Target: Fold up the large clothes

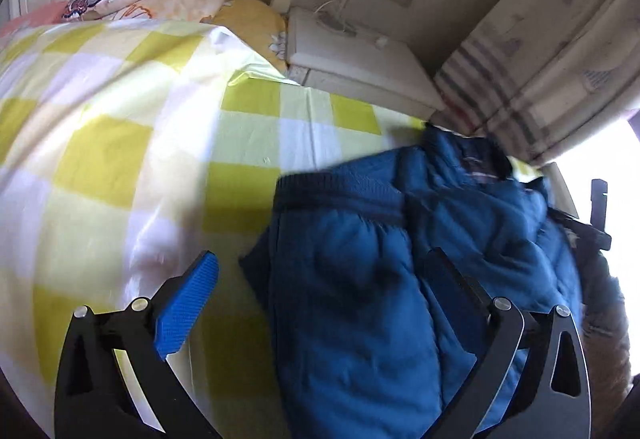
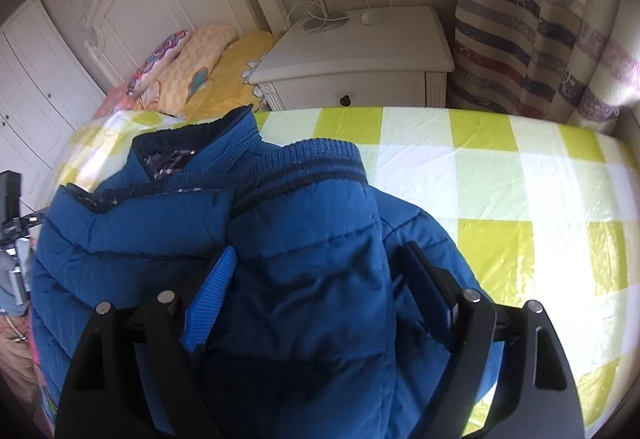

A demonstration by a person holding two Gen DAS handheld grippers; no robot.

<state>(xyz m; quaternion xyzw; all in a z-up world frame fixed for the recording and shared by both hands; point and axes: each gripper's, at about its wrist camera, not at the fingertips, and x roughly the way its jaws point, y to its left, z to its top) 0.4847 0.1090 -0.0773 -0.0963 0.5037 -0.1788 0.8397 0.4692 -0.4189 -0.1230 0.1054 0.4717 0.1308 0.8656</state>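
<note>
My left gripper (image 1: 324, 279) and right gripper (image 2: 320, 271) in matt black plastic, ribbed blue rubbery pads (image 1: 188, 309), shiny metal pins, quilted blue jacket (image 2: 300, 279) with faint sheen, rib-knit cuff (image 2: 304, 163), smooth creased checked sheet (image 2: 500, 199), painted white nightstand (image 2: 352, 59).

Bed (image 2: 500, 175) covered with yellow-and-white checked sheet (image 1: 132, 143). Blue padded jacket (image 2: 304, 279) lies on the sheet, collar toward the headboard end. Pillows (image 2: 208, 75) piled at the head: one floral, one peach, one yellow.
</note>
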